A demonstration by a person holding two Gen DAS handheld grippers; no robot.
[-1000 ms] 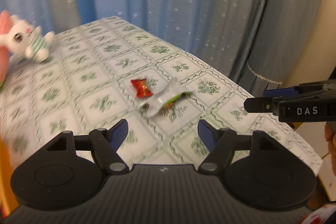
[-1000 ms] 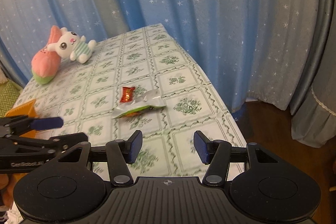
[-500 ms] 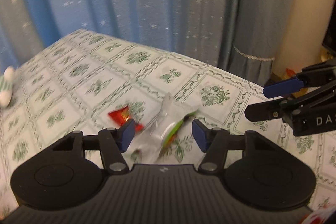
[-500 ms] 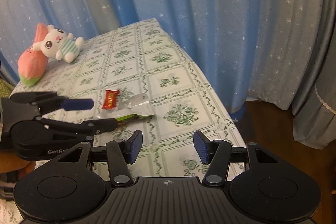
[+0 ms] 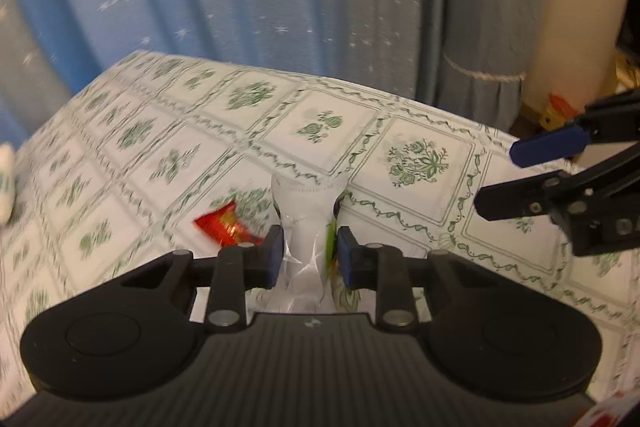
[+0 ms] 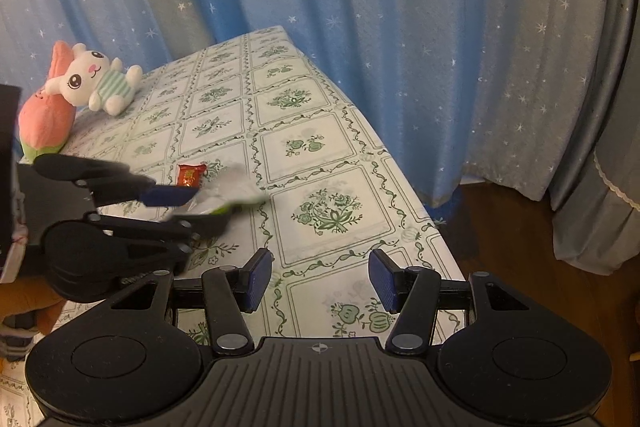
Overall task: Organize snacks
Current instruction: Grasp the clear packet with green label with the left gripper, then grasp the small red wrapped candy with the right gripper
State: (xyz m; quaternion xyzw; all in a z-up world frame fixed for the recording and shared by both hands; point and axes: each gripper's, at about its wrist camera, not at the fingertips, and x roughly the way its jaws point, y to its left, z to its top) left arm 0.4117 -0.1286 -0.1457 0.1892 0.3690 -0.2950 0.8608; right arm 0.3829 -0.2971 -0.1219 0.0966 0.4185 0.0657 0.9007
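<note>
My left gripper (image 5: 310,253) is shut on a clear and green snack packet (image 5: 306,211), which is pinched between the blue pads and stands up from the table. A small red snack (image 5: 225,227) lies on the tablecloth just left of it. In the right wrist view the left gripper (image 6: 188,205) grips the packet (image 6: 232,193) beside the red snack (image 6: 190,174). My right gripper (image 6: 320,281) is open and empty above the table's near right corner; it also shows at the right of the left wrist view (image 5: 516,175).
The table has a white cloth with green flower tiles (image 6: 328,211). A white bunny plush (image 6: 94,83) and a pink plush (image 6: 46,121) lie at the far left corner. Blue star curtains (image 6: 360,7) hang close behind; the table edge drops off at right.
My left gripper has moved forward onto the snack packet and closed on it. The right gripper has stayed open and shifted slightly.
</note>
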